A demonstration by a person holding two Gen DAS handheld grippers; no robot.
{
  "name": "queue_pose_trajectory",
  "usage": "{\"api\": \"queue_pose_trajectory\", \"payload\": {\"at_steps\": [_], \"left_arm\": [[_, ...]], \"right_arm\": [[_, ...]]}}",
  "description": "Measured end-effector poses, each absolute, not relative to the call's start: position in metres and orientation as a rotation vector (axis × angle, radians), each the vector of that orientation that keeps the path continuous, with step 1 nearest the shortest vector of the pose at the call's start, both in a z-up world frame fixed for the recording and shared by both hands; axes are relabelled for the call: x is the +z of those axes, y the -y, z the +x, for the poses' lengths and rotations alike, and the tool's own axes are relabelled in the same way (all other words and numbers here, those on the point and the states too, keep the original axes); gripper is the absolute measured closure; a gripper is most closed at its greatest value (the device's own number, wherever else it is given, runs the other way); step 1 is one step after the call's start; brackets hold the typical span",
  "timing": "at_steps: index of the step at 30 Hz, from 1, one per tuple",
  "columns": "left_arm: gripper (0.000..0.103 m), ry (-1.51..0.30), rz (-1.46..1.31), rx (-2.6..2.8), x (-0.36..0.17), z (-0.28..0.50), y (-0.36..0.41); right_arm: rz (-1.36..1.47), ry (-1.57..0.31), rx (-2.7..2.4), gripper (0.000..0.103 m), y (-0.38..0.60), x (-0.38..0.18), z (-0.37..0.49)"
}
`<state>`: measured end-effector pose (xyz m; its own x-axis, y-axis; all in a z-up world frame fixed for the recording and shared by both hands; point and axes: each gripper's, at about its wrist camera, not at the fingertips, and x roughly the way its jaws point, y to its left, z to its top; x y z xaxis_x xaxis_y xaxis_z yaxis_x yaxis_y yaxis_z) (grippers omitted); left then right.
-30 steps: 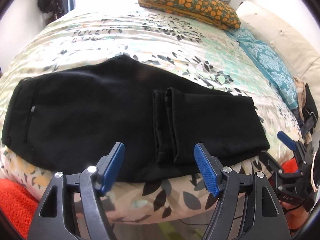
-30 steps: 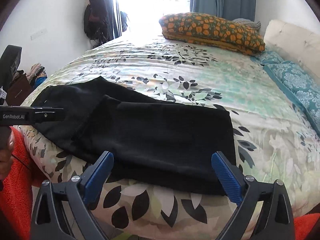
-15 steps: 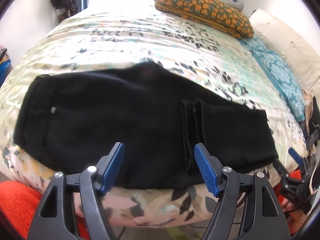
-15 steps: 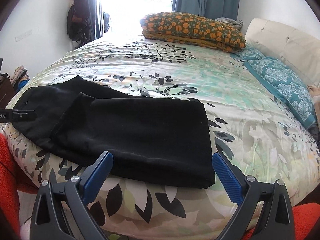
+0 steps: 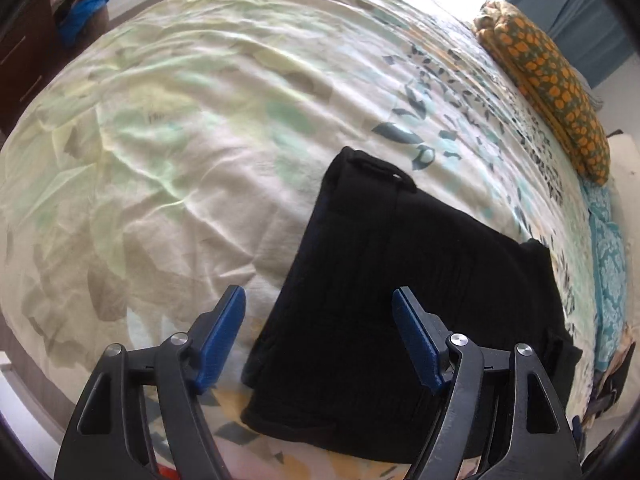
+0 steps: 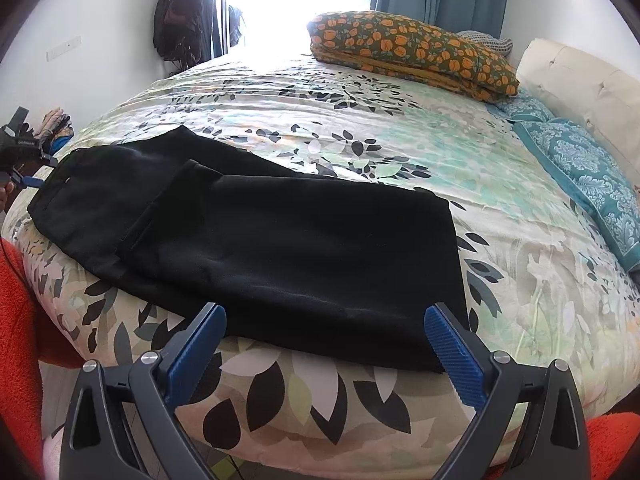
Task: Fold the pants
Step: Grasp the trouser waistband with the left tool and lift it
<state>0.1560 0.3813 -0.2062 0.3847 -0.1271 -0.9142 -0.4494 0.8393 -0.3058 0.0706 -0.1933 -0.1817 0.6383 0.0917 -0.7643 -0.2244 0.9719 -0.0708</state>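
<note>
Black pants (image 6: pixel 280 248) lie flat along the near edge of the bed, legs folded back over the upper part. In the left wrist view the pants (image 5: pixel 400 288) show from the waistband end, with a belt loop at the far corner. My left gripper (image 5: pixel 320 340) is open and empty, hovering just above the waistband corner. It also shows in the right wrist view (image 6: pixel 20 152) at the far left, beside the waistband. My right gripper (image 6: pixel 326 348) is open and empty, just off the bed edge in front of the folded end.
The bed has a leaf-print cover (image 6: pixel 360 128). An orange patterned pillow (image 6: pixel 412 52) and teal pillows (image 6: pixel 592 184) lie at the head by a cream headboard (image 6: pixel 580 80). An orange rug (image 6: pixel 16 320) lies on the floor. A dresser with clothes (image 5: pixel 52 20) stands left.
My left gripper has swung left along the pants to the waistband end and moved closer to the bed. My right gripper has shifted slightly right, staying at the folded end.
</note>
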Motion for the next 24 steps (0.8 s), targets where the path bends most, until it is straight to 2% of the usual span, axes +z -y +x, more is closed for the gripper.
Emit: {"api": "queue_pose_trajectory", "payload": {"at_steps": [2,7,16,24], "left_arm": [[0.025,-1.175,-0.709,0.174,-0.220,0.155,-0.393],[0.012,-1.177,-0.845,0.097,-0.237,0.156,-0.401],[0.010,-1.228,-0.605,0.054,-0.228,0.182,-0.356],[0.003,-1.217,-0.661,0.064,-0.235,0.184,-0.362]], "right_arm": [[-0.174,-0.867,0.182,0.004,0.191,-0.183,0.070],[-0.194,-0.885,0.179,0.004,0.187,-0.187,0.072],[-0.159,-0.897,0.175,0.004,0.191,-0.191,0.075],[-0.116,-0.886,0.163,0.004,0.199,-0.186,0.075]]}}
